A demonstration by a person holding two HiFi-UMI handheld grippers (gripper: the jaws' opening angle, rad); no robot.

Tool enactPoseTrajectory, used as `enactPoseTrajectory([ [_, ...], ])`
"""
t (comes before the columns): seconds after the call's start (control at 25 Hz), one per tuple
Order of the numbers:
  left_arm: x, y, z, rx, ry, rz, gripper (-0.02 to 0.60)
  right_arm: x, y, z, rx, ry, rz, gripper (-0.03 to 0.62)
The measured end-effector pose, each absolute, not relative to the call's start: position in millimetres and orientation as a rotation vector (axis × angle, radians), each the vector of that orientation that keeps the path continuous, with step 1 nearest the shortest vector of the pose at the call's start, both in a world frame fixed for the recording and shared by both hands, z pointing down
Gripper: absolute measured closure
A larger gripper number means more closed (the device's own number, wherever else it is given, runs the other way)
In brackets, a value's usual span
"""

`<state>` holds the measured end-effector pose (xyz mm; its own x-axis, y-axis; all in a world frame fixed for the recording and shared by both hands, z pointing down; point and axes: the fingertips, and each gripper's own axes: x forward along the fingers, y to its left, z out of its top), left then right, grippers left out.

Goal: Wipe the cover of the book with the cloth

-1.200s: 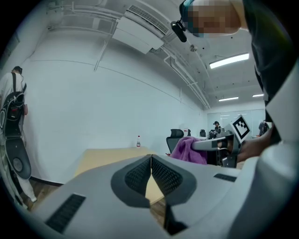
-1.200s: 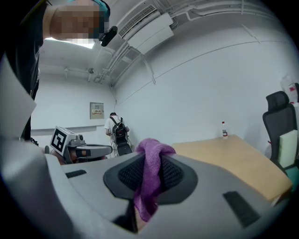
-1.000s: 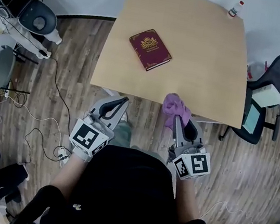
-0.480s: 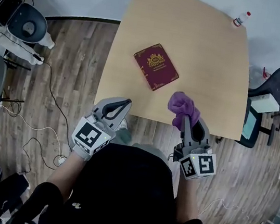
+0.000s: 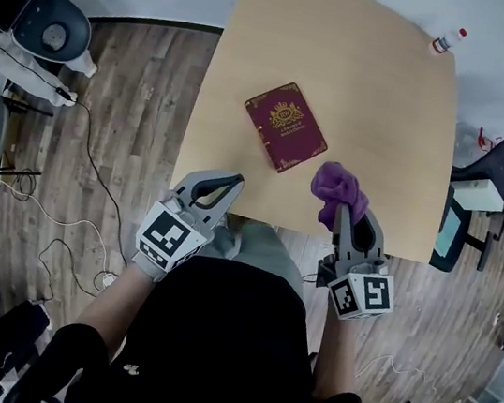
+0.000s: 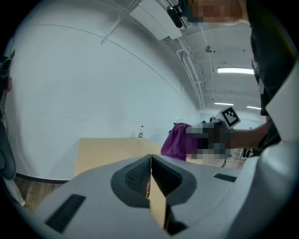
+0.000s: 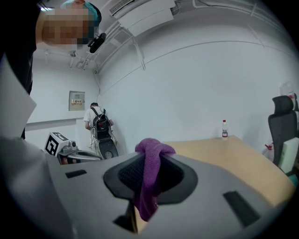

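The dark red hardcover book with a gold emblem and gold border on its cover (image 5: 284, 139) is lying flat and closed on the pale, smooth wooden table (image 5: 366, 81), turned at an angle to the table's edges and sitting toward the near side. Just beside its near right corner, the soft purple cloth (image 5: 340, 187) is bunching into a rumpled lump. The right gripper (image 5: 342, 212) is pinching the cloth; in the right gripper view its ribbed dark pads are pressing on a fold of the fuzzy fabric (image 7: 150, 172), which is draping over the tips and hanging down between them. The left gripper (image 5: 233, 182) is hovering over the table's near edge, well clear of the book, with its jaws pressed together and nothing between them. A small clear plastic bottle with a red cap (image 5: 447, 40) is standing at the far right corner. Grey-brown wood-plank flooring (image 5: 131, 129) is surrounding the table.
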<state>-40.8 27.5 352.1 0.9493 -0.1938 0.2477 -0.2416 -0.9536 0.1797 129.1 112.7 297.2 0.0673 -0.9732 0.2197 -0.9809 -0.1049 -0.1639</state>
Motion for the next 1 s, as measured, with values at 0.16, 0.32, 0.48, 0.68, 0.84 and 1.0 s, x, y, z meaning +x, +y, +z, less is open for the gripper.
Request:
enactPoseTrajectory([
  [0.16, -30, 16, 357, 2.879, -0.369, 0.375, 0.561, 140, 87, 307, 2.216, -2.137, 0.474, 0.526],
  [0.32, -18, -2, 359, 2.867, -0.451, 0.402, 0.561, 149, 58, 317, 2.106, -2.212, 0.509, 0.525],
  [0.48, -11, -20, 375, 2.793, -0.580, 0.431, 0.561, 163, 27, 326, 1.995, -2.295, 0.534, 0.525],
  [0.68, 8, -32, 389, 2.731, -0.641, 0.480, 0.561, 179, -9, 345, 1.863, -2.383, 0.585, 0.523],
  [0.84, 27, -40, 399, 2.722, -0.692, 0.514, 0.561, 188, -42, 363, 1.738, -2.456, 0.634, 0.523],
  [1.0, 42, -44, 412, 2.687, -0.737, 0.548, 0.561, 192, -70, 381, 1.634, -2.495, 0.656, 0.523],
])
